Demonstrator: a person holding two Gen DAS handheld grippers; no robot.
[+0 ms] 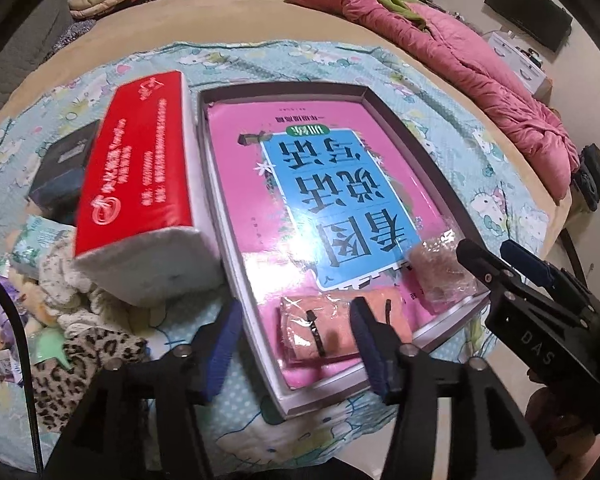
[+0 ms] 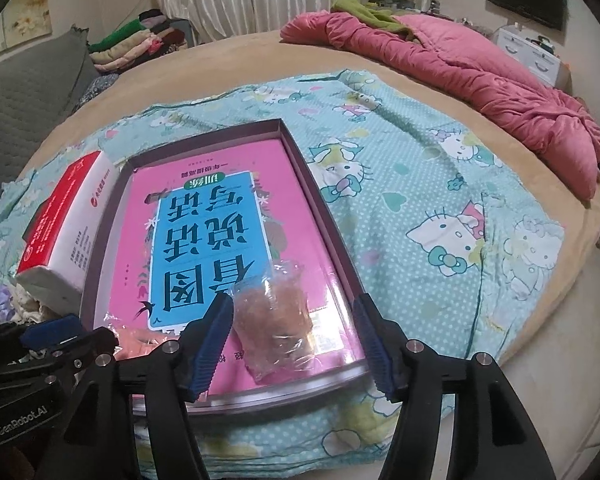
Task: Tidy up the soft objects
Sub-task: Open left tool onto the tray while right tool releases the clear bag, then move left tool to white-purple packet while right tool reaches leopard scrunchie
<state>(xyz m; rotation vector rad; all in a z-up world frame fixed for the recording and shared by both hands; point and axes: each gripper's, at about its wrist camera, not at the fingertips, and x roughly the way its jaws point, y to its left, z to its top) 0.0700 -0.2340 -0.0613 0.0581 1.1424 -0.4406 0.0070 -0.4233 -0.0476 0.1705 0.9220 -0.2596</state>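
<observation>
A shallow box (image 1: 416, 136) with a pink-and-blue book (image 1: 320, 184) in it lies on the Hello Kitty sheet (image 2: 440, 184). At the box's near end a folded orange-pink cloth (image 1: 320, 332) rests on the book, between the spread jaws of my left gripper (image 1: 294, 336); the left pad stands outside the box wall. A clear bag of brownish soft stuff (image 2: 276, 320) lies on the book (image 2: 204, 232) near the box's (image 2: 320, 216) right corner. My right gripper (image 2: 294, 340) stands open around the bag, whose left edge is close to the left pad.
A red-and-white tissue pack (image 1: 140, 168) leans on a heap of soft things (image 1: 68, 296) left of the box, with a leopard-print cloth (image 1: 68, 372) nearer me. A dark box (image 1: 60, 168) sits behind. A pink quilt (image 2: 480, 80) lies far right. Folded clothes (image 2: 140, 44) are stacked at the back.
</observation>
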